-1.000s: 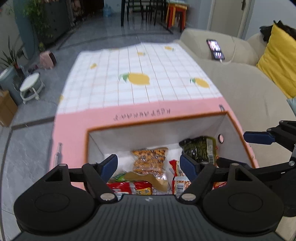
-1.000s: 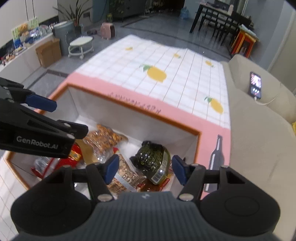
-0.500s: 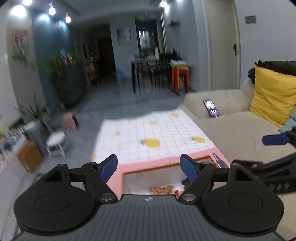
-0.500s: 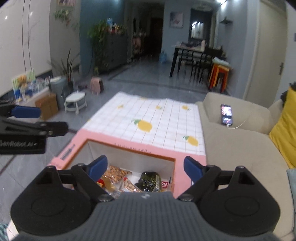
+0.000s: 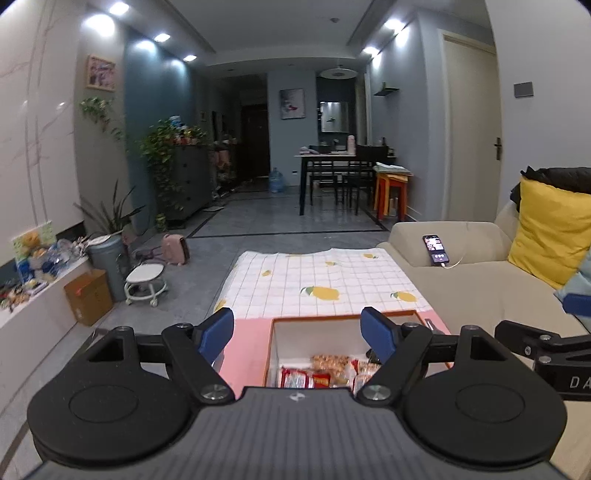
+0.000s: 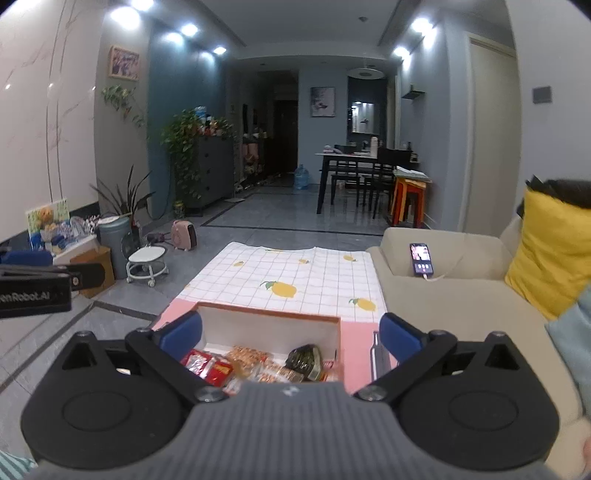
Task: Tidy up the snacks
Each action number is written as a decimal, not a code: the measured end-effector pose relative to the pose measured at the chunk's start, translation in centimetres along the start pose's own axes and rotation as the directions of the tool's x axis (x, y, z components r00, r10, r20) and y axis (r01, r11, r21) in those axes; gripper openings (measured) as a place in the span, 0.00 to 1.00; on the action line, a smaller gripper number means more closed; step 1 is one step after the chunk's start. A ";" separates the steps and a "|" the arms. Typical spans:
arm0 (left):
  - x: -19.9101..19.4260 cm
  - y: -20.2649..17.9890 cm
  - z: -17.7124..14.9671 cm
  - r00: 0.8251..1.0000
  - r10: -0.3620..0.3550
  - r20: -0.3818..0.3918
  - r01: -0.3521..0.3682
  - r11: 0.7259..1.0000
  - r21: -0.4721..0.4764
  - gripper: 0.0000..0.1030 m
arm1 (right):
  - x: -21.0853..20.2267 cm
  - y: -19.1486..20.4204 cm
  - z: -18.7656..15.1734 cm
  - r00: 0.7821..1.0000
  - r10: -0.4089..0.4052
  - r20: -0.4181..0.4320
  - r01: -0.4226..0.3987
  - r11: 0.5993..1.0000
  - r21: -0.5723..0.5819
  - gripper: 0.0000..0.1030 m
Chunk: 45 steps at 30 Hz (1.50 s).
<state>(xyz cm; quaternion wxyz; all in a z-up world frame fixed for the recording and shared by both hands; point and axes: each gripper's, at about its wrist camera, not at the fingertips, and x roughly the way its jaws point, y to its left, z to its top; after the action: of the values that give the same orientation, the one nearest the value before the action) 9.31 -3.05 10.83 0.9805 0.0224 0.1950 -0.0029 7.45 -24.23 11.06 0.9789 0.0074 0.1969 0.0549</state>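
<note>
1. Sofa [image 5: 461, 288] sits just right of the surface, phone [image 6: 420, 258] lying on its armrest.
2. Surface [image 6: 295, 273], under a lemon-check cloth, carries the box at its near end, within easy reach.
3. Box [image 6: 269, 325] is open-topped; snacks [image 6: 255, 363] are piled loose inside, so collecting looks done.
4. Right gripper [image 6: 290, 332]: jaws opening, nothing between them, above the box.
5. Left gripper [image 5: 297, 332]: jaws released, empty, also above the box.

Grey tiled floor [image 5: 303, 218], beige sofa [image 6: 443, 295], perhaps a dark dining table [image 6: 351, 158], ceiling spotlights [image 6: 188, 29]
</note>
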 end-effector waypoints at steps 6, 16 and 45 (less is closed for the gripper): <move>-1.2 0.2 -3.3 0.999 0.031 -0.022 -0.031 0.999 0.018 0.89 | -2.5 1.5 -3.5 0.998 -0.068 0.016 0.068 0.998 0.017 0.96; -0.1 0.8 -8.1 0.990 0.046 -0.135 -0.046 0.999 -0.002 0.89 | -1.6 2.6 -9.0 0.995 -0.068 -0.071 0.067 0.998 -0.011 0.96; 0.8 0.0 -10.1 0.967 0.039 -0.253 -0.042 0.999 -0.006 0.89 | 0.8 3.0 -10.7 0.990 -0.073 -0.121 0.069 0.997 -0.038 0.96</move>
<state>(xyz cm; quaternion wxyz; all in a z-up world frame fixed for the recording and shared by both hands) 6.17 -2.63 1.26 0.9476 0.0210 0.3180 0.0212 3.70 -21.20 1.03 0.9663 -0.0195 0.2555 0.0240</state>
